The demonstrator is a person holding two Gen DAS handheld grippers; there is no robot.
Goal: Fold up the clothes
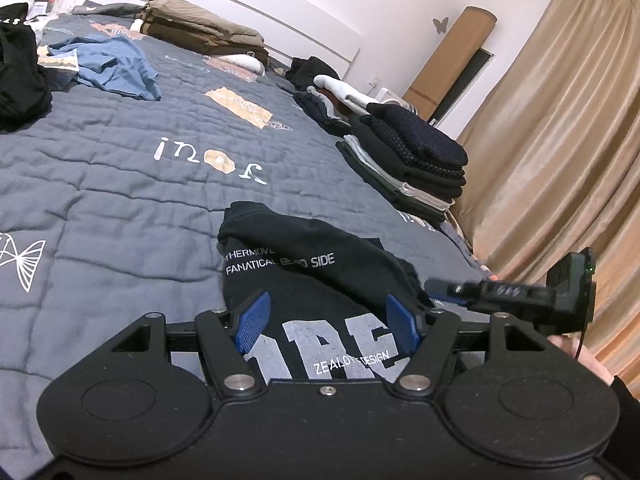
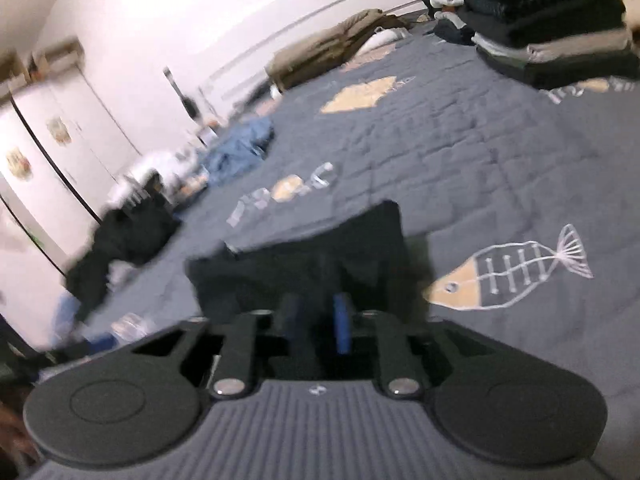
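In the left wrist view, the left hand-held gripper [image 1: 327,326] stands wide, its blue pads [image 1: 253,322] spread apart above the black printed sweatshirt [image 1: 304,264], which lies near the bed's [image 1: 100,184] front edge. The right hand-held gripper [image 1: 444,286] reaches in from the right, at the sweatshirt's edge.

In the blurred right wrist view, the right hand-held gripper [image 2: 316,314] is narrowed, pinching dark sweatshirt [image 2: 320,252] fabric.

Pretty clearly a home bedroom I'm working in: big bed with a grey quilted bedspread [image 1: 120,184] covered in fish-skeleton prints, white headboard [image 1: 240,4], beige curtains [image 1: 560,140], white wardrobe [image 2: 48,152], and stacks of folded clothes [image 1: 412,160] along the edge.
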